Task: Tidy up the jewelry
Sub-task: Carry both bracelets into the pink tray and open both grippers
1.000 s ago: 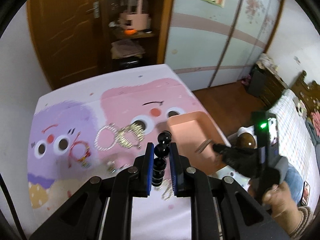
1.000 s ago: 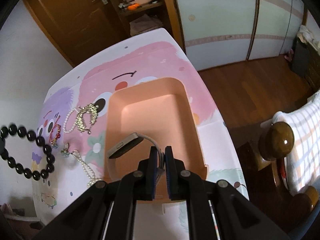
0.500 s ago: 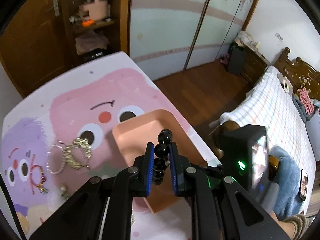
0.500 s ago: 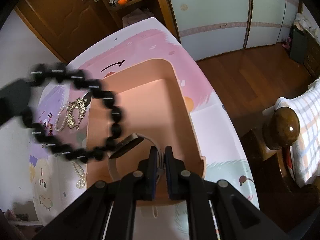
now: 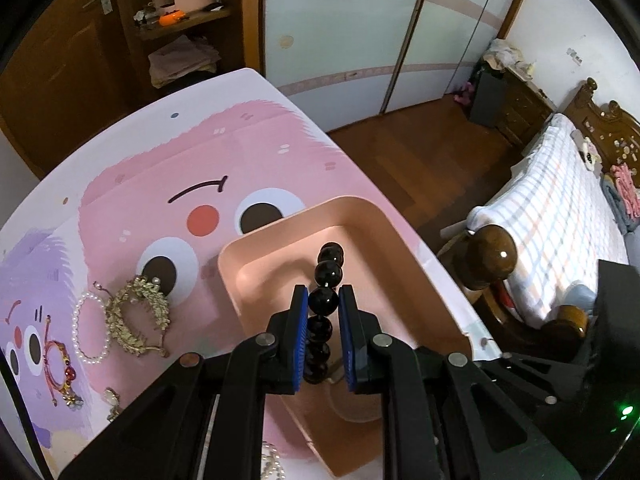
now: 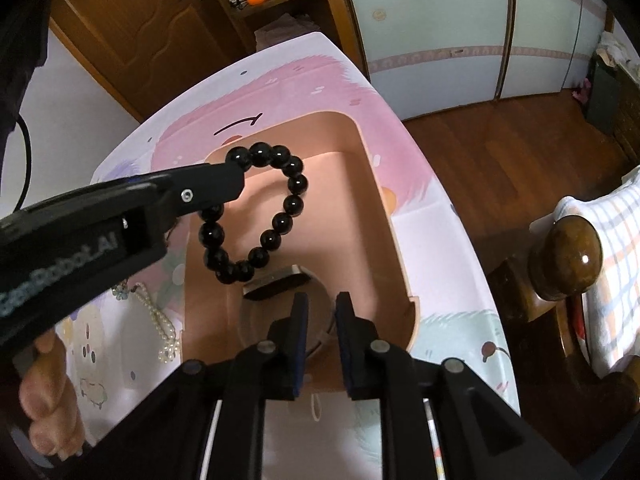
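The right gripper (image 6: 322, 312) has let go of the watch (image 6: 280, 280), which now lies in the pink tray (image 6: 394, 240); its jaws are opening, with nothing pressed between them. The left gripper (image 5: 323, 304), clamped on the black bead bracelet (image 6: 256, 216), has carried it from over the table (image 5: 140, 160) to hang above the tray. Judged next: release. A pearl bracelet (image 5: 90, 330) and gold chain (image 5: 136, 320) remain outside.

Soft even indoor light, sharp focus, strong fisheye bending, dark vignetted corners, faint shadows
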Motion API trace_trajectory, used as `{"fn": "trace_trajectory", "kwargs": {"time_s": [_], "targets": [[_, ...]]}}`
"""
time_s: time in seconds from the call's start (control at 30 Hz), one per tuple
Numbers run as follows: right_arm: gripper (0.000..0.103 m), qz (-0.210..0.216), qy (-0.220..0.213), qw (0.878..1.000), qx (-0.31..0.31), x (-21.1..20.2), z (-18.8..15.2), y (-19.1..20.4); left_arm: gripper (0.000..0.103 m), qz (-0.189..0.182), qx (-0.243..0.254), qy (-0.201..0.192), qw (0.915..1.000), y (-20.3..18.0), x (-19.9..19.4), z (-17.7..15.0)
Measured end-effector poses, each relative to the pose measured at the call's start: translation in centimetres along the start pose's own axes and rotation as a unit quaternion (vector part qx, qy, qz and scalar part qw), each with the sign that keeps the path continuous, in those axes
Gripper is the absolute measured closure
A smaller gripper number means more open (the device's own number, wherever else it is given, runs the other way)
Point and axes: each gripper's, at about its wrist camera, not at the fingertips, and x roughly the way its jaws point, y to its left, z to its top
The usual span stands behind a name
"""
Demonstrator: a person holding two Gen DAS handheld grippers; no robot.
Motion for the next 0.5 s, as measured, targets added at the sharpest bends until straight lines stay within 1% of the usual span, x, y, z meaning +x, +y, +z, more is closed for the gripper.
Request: {"fn": "trace_trajectory", "kwargs": {"time_s": [0.03,0.1,0.13,0.17,0.2,0.33,0.43,0.47,0.5], "targets": [[0.083,-0.001,0.0,1.0,0.001,-0.1,0.0,0.0,0.09,0.003,-0.001,-0.001,1.0,0.2,0.0,0.0],[0.067,0.0,-0.004,1.0,0.004,-0.3,0.1,0.0,0.089,0.009,-0.003,-0.003,1.0,0.9,0.0,0.1],[0.065,0.006,-0.006,1.0,0.005,-0.4,0.1,0.1,0.088,0.012,-0.005,-0.005,0.9999,1.2,-0.1,0.1],[0.061,0.011,-0.007,1.0,0.005,-0.4,0.1,0.1,0.082,0.014,-0.007,-0.007,0.9999,1.4,-0.1,0.1],[0.06,0.012,-0.007,1.0,0.005,-0.5,0.1,0.1,0.079,0.014,-0.01,-0.01,0.9998,1.8,-0.2,0.1],[0.06,0.01,-0.009,1.0,0.008,-0.7,-0.1,0.1,0.078,0.017,-0.014,-0.017,0.9996,2.4,-0.5,0.2],[0.06,0.006,-0.011,1.0,0.007,-0.9,-0.2,0.2,0.074,0.017,-0.018,-0.023,0.9994,2.7,-1.0,0.1],[0.06,0.004,-0.012,1.0,0.006,-1.0,-0.2,0.3,0.07,0.018,-0.02,-0.025,0.9993,2.8,-1.2,0.0],[0.06,0.003,-0.013,1.0,0.004,-1.1,-0.3,0.4,0.063,0.02,-0.023,-0.029,0.9991,2.9,-1.5,-0.1]]}}
